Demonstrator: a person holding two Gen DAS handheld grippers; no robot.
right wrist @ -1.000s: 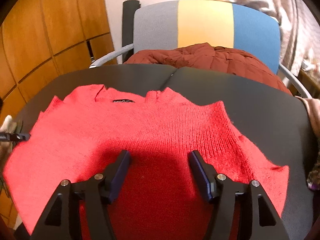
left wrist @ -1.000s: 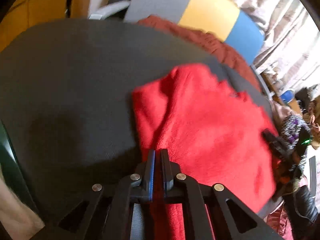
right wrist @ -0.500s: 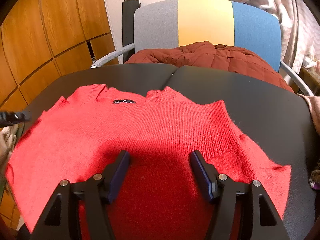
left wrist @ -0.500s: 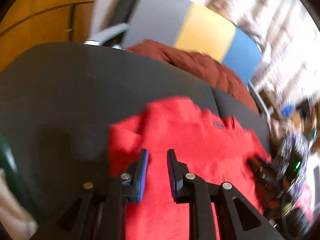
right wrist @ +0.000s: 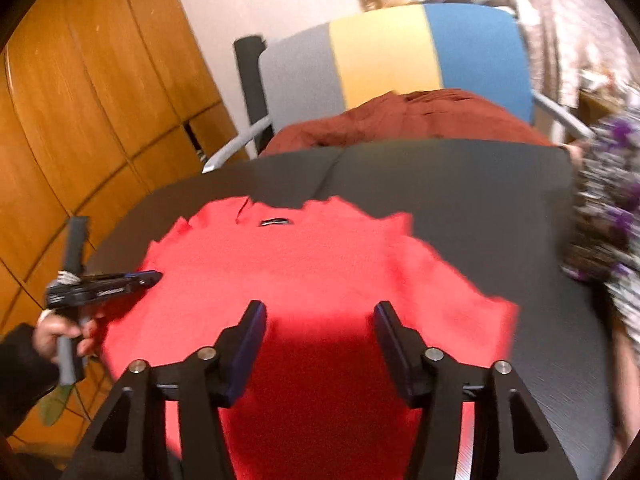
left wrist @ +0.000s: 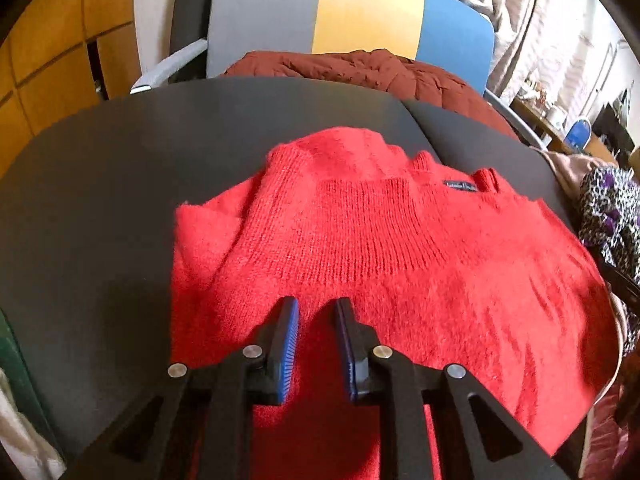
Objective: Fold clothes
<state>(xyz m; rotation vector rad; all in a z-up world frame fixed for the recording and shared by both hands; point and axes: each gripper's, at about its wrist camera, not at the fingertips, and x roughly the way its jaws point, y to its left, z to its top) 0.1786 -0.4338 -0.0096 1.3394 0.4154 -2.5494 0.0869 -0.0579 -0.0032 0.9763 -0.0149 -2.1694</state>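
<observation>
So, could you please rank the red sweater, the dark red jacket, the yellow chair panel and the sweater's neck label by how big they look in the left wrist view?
1. red sweater, nearest the camera
2. dark red jacket, partly hidden behind the table edge
3. yellow chair panel, close to the jacket, so this order is unsure
4. neck label

— What lies under my fingers?
— A red knit sweater [left wrist: 380, 248], spread flat on the dark table [left wrist: 100, 200], its collar and small dark label [left wrist: 461, 185] at the far edge.
— Is it folded?
— Its left side is turned inward over the body; the near hem hangs toward me.
</observation>
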